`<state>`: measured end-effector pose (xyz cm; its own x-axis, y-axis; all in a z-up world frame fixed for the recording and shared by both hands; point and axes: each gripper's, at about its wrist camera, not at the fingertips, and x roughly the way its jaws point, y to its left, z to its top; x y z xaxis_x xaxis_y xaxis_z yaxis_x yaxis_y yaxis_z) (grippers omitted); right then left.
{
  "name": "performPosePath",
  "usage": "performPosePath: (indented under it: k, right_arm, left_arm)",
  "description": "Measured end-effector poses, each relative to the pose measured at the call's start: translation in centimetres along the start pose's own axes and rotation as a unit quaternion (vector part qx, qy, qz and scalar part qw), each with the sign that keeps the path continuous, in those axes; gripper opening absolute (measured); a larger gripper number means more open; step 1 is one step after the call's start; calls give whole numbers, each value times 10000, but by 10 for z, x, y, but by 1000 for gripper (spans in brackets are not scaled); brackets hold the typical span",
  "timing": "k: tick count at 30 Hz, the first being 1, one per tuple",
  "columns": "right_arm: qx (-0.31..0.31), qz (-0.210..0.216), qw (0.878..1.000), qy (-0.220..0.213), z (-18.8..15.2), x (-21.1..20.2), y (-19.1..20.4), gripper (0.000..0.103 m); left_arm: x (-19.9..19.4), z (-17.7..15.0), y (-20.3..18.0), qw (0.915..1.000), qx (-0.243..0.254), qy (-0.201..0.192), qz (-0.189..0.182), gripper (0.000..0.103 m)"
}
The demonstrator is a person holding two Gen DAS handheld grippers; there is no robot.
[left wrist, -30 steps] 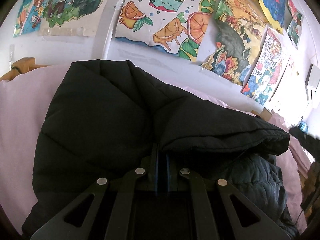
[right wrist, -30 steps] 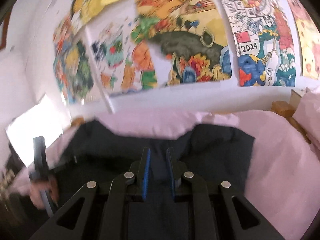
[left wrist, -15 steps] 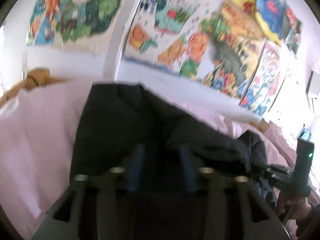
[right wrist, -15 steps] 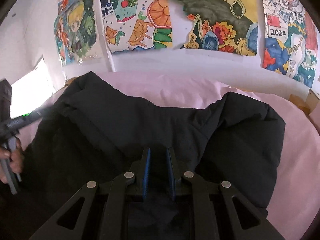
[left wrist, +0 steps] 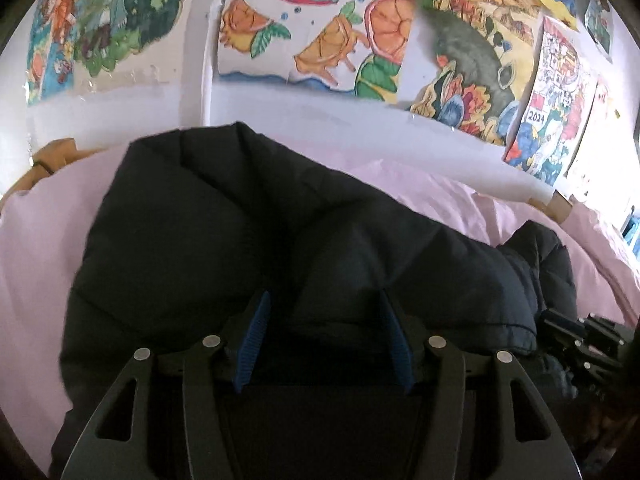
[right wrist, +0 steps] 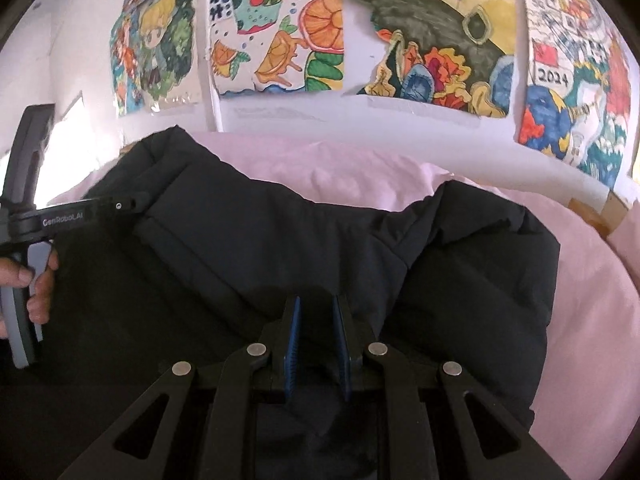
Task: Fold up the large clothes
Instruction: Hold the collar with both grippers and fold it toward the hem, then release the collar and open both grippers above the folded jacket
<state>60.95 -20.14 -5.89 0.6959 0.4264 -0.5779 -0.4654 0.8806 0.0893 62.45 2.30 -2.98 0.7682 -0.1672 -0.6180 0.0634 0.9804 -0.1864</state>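
Your left wrist view showed the left gripper (left wrist: 325,336) with its jaws spread; they had just been opening, and the black padded jacket (left wrist: 248,240) lay under and between them, not pinched. At the right edge of this view a dark part of your right tool (left wrist: 580,340) was visible. Only the right wrist view showed your left hand (right wrist: 28,284) around the grey handle at the left edge. There your right gripper (right wrist: 316,340) had its blue pads (right wrist: 291,344) close together, pinching a fold of the jacket. The jacket lay bunched on a pale pink bedsheet (right wrist: 580,300). Behind the bed stood a white wall (left wrist: 320,120) covered with colourful children's drawings (right wrist: 280,28), one bearing "2024".
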Motion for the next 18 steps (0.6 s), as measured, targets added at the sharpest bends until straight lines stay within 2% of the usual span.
performPosePath:
  k: [4, 10, 18]
  right_arm:
    - [-209, -115, 9996, 148, -2, 21, 3, 16]
    - [-23, 50, 9993, 379, -3, 56, -10, 16]
    - [150, 143, 9991, 368, -5, 91, -20, 16]
  left_arm:
    - [16, -6, -1, 9993, 350, 27, 109, 52]
    - [46, -14, -4, 9971, 687, -74, 330, 52]
    - [76, -17, -2, 9959, 786, -173, 420, 52]
